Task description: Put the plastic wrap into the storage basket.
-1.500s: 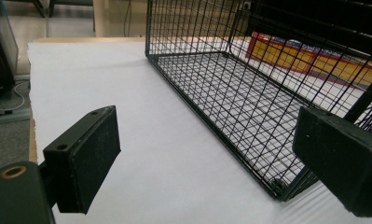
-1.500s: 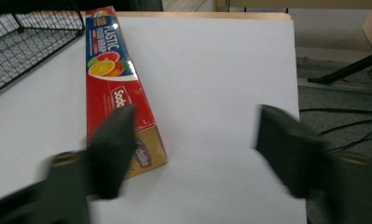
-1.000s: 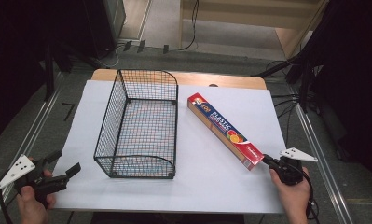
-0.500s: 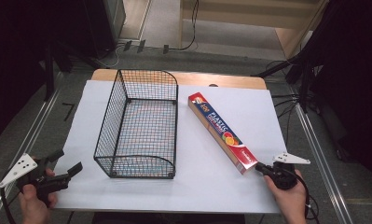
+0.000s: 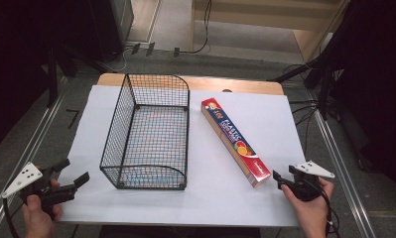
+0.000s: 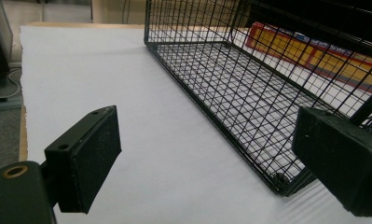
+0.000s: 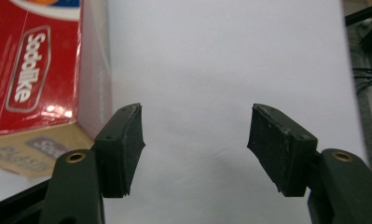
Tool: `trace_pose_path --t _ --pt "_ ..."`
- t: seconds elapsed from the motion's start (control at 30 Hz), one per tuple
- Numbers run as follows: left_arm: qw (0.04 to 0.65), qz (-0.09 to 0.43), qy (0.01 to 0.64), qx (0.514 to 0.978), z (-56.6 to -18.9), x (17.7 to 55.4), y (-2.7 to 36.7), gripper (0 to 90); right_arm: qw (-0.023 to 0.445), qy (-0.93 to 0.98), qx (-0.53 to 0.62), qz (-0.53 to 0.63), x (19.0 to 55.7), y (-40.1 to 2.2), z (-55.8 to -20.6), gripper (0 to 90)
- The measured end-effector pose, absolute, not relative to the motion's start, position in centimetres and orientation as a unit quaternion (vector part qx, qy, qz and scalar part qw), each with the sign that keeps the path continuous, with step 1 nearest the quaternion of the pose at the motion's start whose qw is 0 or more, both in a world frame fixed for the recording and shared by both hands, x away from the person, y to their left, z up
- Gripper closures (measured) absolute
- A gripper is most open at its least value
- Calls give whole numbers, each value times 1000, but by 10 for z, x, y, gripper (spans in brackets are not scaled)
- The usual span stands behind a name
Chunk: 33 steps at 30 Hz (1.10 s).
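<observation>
White paper-covered table (image 5: 136, 99), seen from high view. Black wire-mesh basket (image 5: 148, 131) stands left of centre, open top, nothing in it. Long red-and-yellow plastic-wrap box (image 5: 233, 140) lies flat to its right, apart from the basket, running diagonally; far end toward the table's back, near end toward the front right.

Right gripper (image 5: 281, 181) sits at the front right edge, held in a hand (image 5: 312, 210), grey three-cornered plate on top. Its jaws point at the box's near end and stop just beside it; contact not clear from above. In the right gripper view the right gripper (image 7: 195, 140) stands with jaws well spread, bare white paper between them, nothing held. The box's near red end (image 7: 34, 88) lies beside and left of the left jaw, outside the gap.

Left gripper (image 5: 71, 173) is at the front left corner, in the other hand (image 5: 36, 218), well apart from the basket. In the left gripper view its jaws (image 6: 207, 154) are wide apart and hold nothing; the basket's near corner (image 6: 281, 179) lies ahead by the right jaw.

Against one second ago: the right gripper has dropped back toward the table's front edge, off the box's end. Left gripper sits slightly nearer the front edge. Basket and box unmoved.
</observation>
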<state>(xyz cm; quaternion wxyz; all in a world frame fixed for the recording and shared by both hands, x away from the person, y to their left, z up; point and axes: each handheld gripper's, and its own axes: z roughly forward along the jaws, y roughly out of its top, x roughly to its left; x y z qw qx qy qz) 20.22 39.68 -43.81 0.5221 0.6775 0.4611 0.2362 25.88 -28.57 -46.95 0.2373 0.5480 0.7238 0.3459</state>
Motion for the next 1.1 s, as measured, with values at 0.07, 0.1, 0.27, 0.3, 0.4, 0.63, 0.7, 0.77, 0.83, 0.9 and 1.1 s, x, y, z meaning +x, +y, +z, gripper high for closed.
trace_pose_path --t 0.07,0.1,0.27,0.3,0.4,0.63,0.7,0.77,0.83,0.9,1.1 --pt "522 236 462 677 -438 202 396 84 241 720 551 346 258 -287 -467 357" --pt "522 235 463 677 -439 202 397 84 251 710 556 351 258 -290 -464 329" --pt "522 241 466 672 -439 200 398 84 250 706 557 358 259 -291 -463 320" --pt "524 239 468 671 -438 199 399 85 252 705 557 359 259 -290 -462 315" --pt "525 243 468 668 -438 198 400 85 251 703 557 364 261 -291 -459 282" --pt "524 246 468 668 -438 198 399 85 238 688 579 366 265 -298 -447 247" --pt "520 249 470 668 -437 199 399 88 234 686 582 368 269 -301 -438 222" --pt "520 249 469 669 -437 199 398 88 230 688 582 367 271 -301 -436 206" --pt "519 251 468 670 -436 198 397 88 224 694 581 362 274 -299 -436 191" --pt "520 252 466 671 -436 198 396 88 219 701 579 354 278 -296 -437 181" --pt "520 252 468 669 -436 198 397 88 212 699 582 357 285 -290 -435 182"
